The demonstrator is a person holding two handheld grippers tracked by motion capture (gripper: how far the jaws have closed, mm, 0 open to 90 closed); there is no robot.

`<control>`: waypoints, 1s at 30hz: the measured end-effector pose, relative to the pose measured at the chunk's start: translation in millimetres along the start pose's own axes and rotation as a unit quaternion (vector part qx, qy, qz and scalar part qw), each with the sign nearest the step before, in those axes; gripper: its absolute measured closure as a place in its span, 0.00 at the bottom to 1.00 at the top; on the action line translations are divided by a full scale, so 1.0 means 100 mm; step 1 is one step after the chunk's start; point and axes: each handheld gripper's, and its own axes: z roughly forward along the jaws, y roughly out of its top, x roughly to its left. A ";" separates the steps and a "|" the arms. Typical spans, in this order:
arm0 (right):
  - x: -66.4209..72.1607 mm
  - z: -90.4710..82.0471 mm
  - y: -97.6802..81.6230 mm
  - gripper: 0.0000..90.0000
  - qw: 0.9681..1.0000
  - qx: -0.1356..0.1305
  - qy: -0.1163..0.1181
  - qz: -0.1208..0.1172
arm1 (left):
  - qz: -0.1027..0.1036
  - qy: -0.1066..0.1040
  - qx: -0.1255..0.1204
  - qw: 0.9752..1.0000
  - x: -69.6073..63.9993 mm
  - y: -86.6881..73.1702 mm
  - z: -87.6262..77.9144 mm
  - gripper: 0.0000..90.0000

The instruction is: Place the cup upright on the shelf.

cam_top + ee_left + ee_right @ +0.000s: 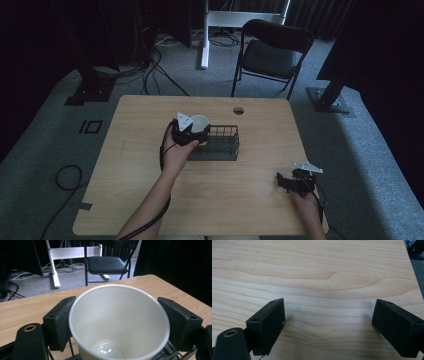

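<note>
A white paper cup (117, 322) stands upright and empty between the jaws of my left gripper (117, 325), whose black pads press on both of its sides. In the high view that left gripper (192, 131) holds the cup (200, 123) over the left end of a black wire basket (225, 145) in the middle of the table. My right gripper (286, 182) rests low at the table's front right, and its own view shows the right gripper (328, 322) with jaws wide apart and only bare wood between them.
The wooden table (135, 165) has a round cable hole (238, 110) near its far edge. A black folding chair (272, 52) stands beyond the table, with a white desk leg (205, 35) and floor cables further left. Black stand bases sit at both far corners.
</note>
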 end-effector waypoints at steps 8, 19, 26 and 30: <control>0.00 0.00 0.00 0.12 1.000 0.000 0.000 0.000 | 0.000 0.000 0.012 1.000 0.00 -0.09 0.08 0.22; 0.00 0.00 0.00 0.12 1.000 0.000 0.000 0.000 | 0.044 -0.009 0.022 0.999 -0.05 -0.08 0.09 0.22; 0.00 0.00 0.00 0.12 1.000 0.000 0.000 0.000 | 0.056 -0.024 0.028 0.998 -0.05 -0.03 0.06 0.16; 0.00 0.00 0.00 0.12 1.000 0.000 0.000 0.000 | 0.051 -0.024 0.026 0.998 -0.02 -0.01 0.02 0.12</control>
